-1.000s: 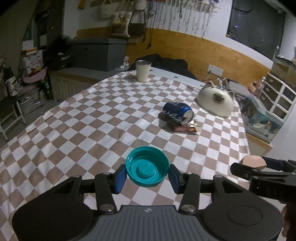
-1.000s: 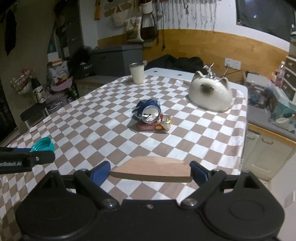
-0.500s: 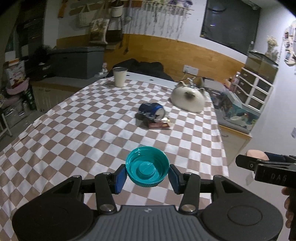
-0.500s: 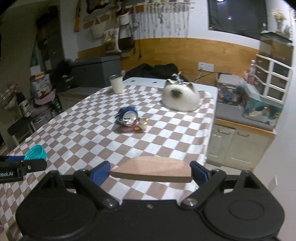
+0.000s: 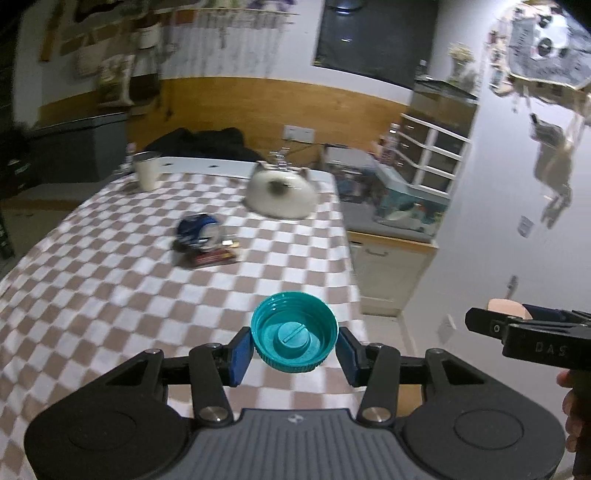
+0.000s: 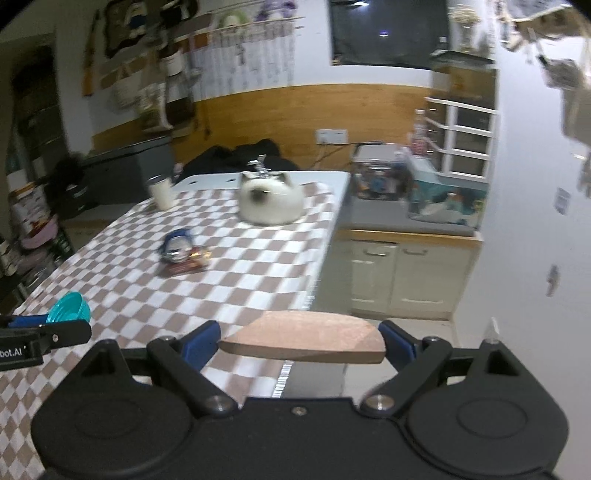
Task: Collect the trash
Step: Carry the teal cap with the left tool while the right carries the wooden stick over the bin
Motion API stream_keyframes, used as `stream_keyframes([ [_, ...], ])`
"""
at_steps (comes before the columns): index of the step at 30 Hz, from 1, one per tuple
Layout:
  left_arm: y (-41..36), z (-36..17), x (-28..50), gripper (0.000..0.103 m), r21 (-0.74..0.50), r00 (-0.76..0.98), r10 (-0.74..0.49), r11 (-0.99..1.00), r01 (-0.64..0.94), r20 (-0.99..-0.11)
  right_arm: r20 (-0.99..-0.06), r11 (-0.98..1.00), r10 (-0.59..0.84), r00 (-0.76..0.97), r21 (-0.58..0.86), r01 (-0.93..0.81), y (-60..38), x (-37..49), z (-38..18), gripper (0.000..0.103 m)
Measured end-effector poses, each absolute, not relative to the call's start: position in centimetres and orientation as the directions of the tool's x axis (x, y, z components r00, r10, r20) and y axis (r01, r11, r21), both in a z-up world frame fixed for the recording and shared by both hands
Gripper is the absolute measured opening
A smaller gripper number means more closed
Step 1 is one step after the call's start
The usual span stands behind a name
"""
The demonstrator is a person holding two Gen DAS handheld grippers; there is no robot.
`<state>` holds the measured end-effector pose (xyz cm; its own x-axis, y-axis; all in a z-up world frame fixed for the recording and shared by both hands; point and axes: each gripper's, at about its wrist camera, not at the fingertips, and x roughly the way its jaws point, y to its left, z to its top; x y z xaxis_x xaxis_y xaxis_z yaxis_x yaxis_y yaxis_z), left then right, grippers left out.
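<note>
Teal plastic cap (image 5: 294, 330), open side up, clamped between the blue pads of my left gripper (image 5: 294, 352), held above the table's near corner. Pale wooden piece (image 6: 303, 336), flat with a curved far edge, pinched end to end by my right gripper (image 6: 300, 341), jaws spread wide around it, past the table edge with floor showing below.

Writing I can read: "DAS" on the right gripper's side in the left view; "bot.AI" on the left gripper's side in the right view, its start cut off by the frame. Nothing else is legible.

On the checked cloth (image 5: 110, 288): a crushed blue can (image 5: 197, 230) lying on its side, touching a small reddish packet (image 5: 214, 256) just in front of it; print on both is blurred. Further back, a white cat-faced dome (image 5: 279, 197) and a pale cup (image 5: 147, 173) near the far edge.

Hard to make out: hanging items on the back wall, clutter on the right-hand shelving (image 6: 461, 136), both smeared by blur. A dark window (image 6: 380, 33) above the wood panelling. Cream cabinets (image 6: 402, 277) stand right of the table. Part of a hand (image 5: 570, 413) is cut off at the left view's right edge.
</note>
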<state>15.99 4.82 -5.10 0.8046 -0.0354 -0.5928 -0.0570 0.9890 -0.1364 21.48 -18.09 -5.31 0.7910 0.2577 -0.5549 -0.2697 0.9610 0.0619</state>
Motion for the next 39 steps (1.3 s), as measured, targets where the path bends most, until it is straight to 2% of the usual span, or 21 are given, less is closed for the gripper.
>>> stream_keyframes([
  [8, -1.4, -5.7, 20.2, 0.050, -0.140, 0.785, -0.110, 0.990, 0.030, -0.609, -0.572, 0.981, 0.189, 0.798, 0.068, -0.184, -24.7, 23.2, -5.9, 0.093],
  [18, -7.7, -8.6, 26.3, 0.050, -0.159, 0.713, -0.154, 0.986, 0.060, -0.684, -0.638, 0.987, 0.163, 0.753, 0.092, -0.135, -31.8, 28.4, -9.2, 0.093],
  [29, -12.9, -14.6, 33.3, 0.050, -0.207, 0.567, -0.227, 0.973, 0.102, -0.792, -0.746, 0.990, 0.131, 0.653, 0.130, -0.051, -37.9, 33.7, -15.6, 0.093],
  [39, -16.2, -22.9, 37.1, 0.050, -0.250, 0.351, -0.281, 0.959, 0.132, -0.893, -0.834, 0.986, 0.125, 0.537, 0.165, 0.027, -40.8, 36.5, -21.1, 0.093],
])
